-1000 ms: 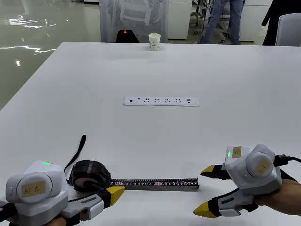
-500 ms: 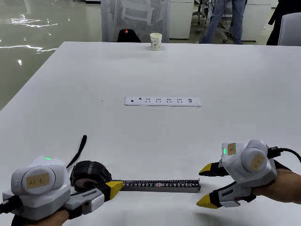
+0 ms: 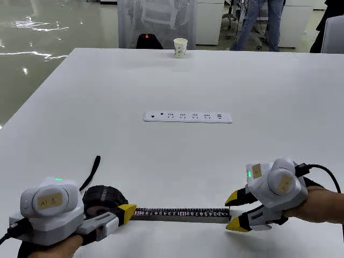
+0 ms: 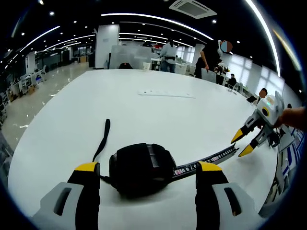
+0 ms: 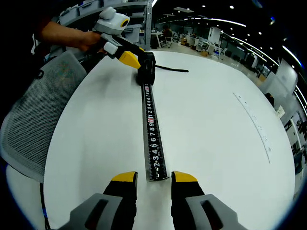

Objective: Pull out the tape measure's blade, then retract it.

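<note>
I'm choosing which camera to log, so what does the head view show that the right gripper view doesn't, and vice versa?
Head view's extras: a paper cup at the far edge of the white table, and the white body and cable of the right gripper. Right gripper view's extra: a grey mesh chair back beside the table. Shared: the black tape measure between the jaws of the left gripper, its blade drawn out across the table with its end between the right gripper's open jaws, and the power strip.
</note>
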### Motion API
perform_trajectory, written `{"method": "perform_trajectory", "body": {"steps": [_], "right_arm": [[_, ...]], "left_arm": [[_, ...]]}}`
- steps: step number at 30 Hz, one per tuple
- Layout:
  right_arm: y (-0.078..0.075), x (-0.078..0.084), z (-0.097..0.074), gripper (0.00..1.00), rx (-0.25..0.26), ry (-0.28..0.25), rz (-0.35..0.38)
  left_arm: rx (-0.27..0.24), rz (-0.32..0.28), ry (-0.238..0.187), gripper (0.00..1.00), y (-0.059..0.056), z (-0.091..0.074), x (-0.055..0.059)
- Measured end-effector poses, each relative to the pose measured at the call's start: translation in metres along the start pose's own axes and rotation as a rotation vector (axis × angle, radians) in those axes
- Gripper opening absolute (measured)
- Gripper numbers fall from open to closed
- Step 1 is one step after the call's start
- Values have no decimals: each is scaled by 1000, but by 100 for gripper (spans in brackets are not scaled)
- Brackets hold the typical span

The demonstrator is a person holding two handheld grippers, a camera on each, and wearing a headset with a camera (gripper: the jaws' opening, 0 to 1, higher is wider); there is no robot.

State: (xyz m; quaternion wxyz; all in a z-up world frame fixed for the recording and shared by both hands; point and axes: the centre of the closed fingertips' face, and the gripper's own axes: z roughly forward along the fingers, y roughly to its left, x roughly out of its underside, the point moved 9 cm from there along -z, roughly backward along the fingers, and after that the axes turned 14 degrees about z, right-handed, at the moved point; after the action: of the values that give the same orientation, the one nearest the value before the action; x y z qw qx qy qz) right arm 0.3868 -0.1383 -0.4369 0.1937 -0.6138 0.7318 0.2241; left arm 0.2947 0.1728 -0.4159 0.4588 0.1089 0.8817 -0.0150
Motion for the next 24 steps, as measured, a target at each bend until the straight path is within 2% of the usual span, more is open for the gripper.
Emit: {"method": "perform_trajectory", "body": {"steps": [13, 24], "right_arm": [[-8, 2, 6, 13, -28, 23, -5], [-9, 4, 7, 12, -46, 10, 6]], "left_arm": [[-17, -20, 24, 70, 0, 12, -2], [-28, -30, 43, 68, 1, 19, -1]]}}
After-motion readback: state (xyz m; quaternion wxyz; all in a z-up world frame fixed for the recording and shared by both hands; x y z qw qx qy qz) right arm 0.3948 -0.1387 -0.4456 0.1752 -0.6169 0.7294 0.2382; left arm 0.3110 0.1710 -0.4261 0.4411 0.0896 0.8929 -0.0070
